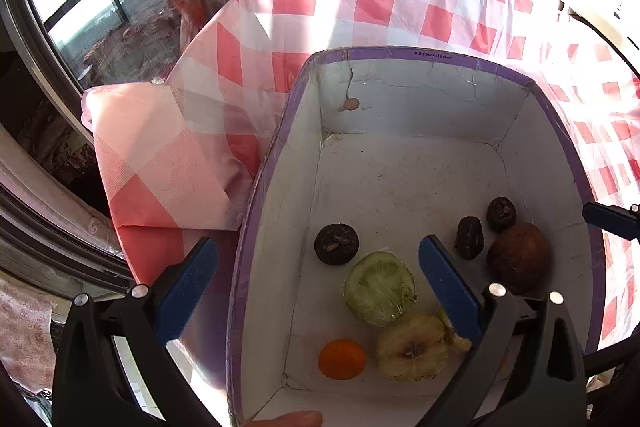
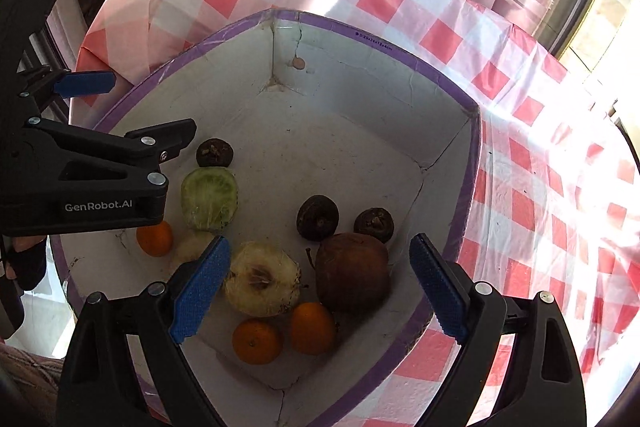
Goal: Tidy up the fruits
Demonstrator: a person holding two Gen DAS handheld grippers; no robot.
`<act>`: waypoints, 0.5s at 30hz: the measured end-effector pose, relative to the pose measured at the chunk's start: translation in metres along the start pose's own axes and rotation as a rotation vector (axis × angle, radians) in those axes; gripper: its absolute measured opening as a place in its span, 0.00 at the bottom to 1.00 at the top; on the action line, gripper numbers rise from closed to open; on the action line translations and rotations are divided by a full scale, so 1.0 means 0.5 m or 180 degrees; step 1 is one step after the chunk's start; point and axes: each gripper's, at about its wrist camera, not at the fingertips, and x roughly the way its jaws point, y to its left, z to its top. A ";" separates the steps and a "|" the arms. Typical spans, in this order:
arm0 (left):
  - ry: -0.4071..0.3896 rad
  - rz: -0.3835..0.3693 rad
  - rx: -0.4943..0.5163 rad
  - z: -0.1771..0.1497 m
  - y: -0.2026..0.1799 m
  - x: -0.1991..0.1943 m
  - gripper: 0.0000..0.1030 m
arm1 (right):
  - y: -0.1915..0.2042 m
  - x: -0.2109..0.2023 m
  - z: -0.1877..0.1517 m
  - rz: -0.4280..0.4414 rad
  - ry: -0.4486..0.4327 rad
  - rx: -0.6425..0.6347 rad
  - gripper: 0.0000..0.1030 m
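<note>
1. Blue-padded fingers of the right gripper (image 2: 316,291) stood spread wide and empty above the near end of the box (image 2: 424,67), pinching nothing.
2. Beside it, the left gripper (image 1: 316,283) also had its jaws spread with nothing between the pads; one finger hung outside the box wall, the other over the fruit.
3. Inside the white, purple-rimmed box lay the fruit: a halved apple (image 2: 262,279), a green cut piece (image 2: 208,199), a large brown fruit (image 2: 352,271), three small dark round ones, and three oranges (image 2: 256,341).
4. On the checked cloth (image 2: 520,155) no loose fruit showed, so the gathering looked close to finished.
5. Whether more pieces waited out of view could not be told.
</note>
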 end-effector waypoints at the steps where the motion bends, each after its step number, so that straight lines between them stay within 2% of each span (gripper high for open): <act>1: 0.0057 -0.0080 -0.0061 -0.002 0.004 0.005 0.98 | 0.006 0.004 0.000 0.0006 0.0032 -0.0030 0.85; 8: 0.0282 0.0009 -0.0087 -0.017 -0.001 0.033 0.98 | 0.044 0.019 -0.006 0.0126 0.0181 -0.0208 0.85; 15: 0.0292 -0.0107 -0.0208 -0.015 0.013 0.027 0.98 | 0.033 0.037 -0.018 0.0278 0.0363 0.0027 0.85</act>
